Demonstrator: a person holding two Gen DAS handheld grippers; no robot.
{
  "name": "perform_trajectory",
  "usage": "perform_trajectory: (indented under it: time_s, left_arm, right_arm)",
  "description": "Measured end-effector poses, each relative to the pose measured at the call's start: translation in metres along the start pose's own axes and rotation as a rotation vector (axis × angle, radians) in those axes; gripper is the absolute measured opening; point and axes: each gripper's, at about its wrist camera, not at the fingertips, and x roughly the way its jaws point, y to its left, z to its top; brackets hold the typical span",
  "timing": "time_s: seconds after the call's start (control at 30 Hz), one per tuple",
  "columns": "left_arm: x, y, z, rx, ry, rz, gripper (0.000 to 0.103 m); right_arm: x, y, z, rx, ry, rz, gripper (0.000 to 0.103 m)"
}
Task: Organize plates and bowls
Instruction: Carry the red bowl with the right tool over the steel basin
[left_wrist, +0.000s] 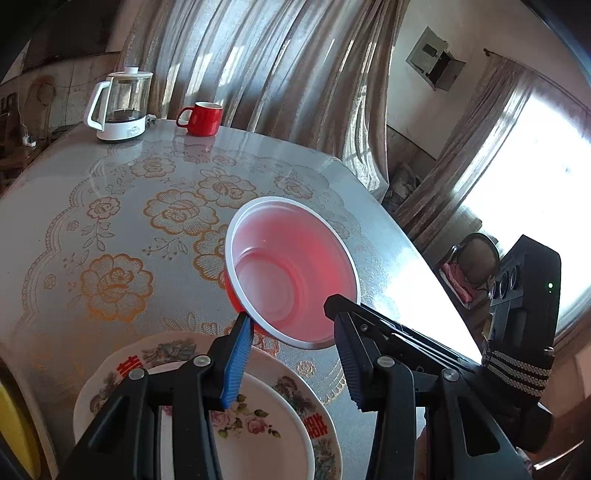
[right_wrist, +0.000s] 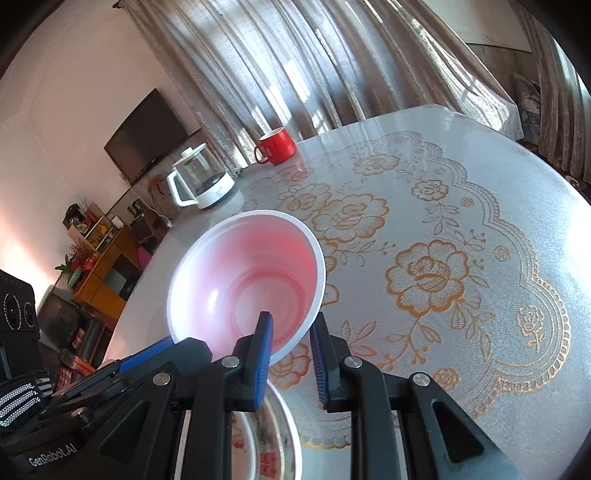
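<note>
Nearest your right tongs (right_wrist: 290, 354), the blue pads are closed on the near rim of the red bowl (right_wrist: 251, 280): one pad sits inside the white lining, the other outside the wall. The bowl hangs tilted above the desk (right_wrist: 498, 192), its mouth turned toward you.

Your left tongs (left_wrist: 291, 354) stand partly apart at the same bowl (left_wrist: 291, 269). The left blue pad touches the bowl's red outer wall by the rim, and the right finger lies just beside the rim's other side; you cannot tell whether that finger presses, so a grip here is uncertain.

On the strap of the left tool, seen low in the right camera, you can read "GenRobot.AI" in white letters (right_wrist: 51, 456).

Just below the bowl, nearer to you, two flowered plates (left_wrist: 280, 417) lie stacked on the desk. The lower plate carries red Chinese double-happiness characters on its rim; the upper one shows pink roses.

Beyond the bowl, the desk's cover spreads out with gold rose outlines. At the far edge past the bowl, a red mug (left_wrist: 201, 118) stands with its handle to the left, and just beside it a glass kettle (left_wrist: 120, 107) on a white base. Some small print marks that base, too small to read.
</note>
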Motion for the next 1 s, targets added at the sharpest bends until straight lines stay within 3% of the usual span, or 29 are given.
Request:
perform_trajectory:
  time_s: [1.0]
  left_arm:
    - [-0.1, 0.078, -0.05, -0.124, -0.122, 0.095, 0.046]
  right_arm:
    - [0.024, 0.112, -0.045, -0.187, 0.104, 0.156, 0.02]
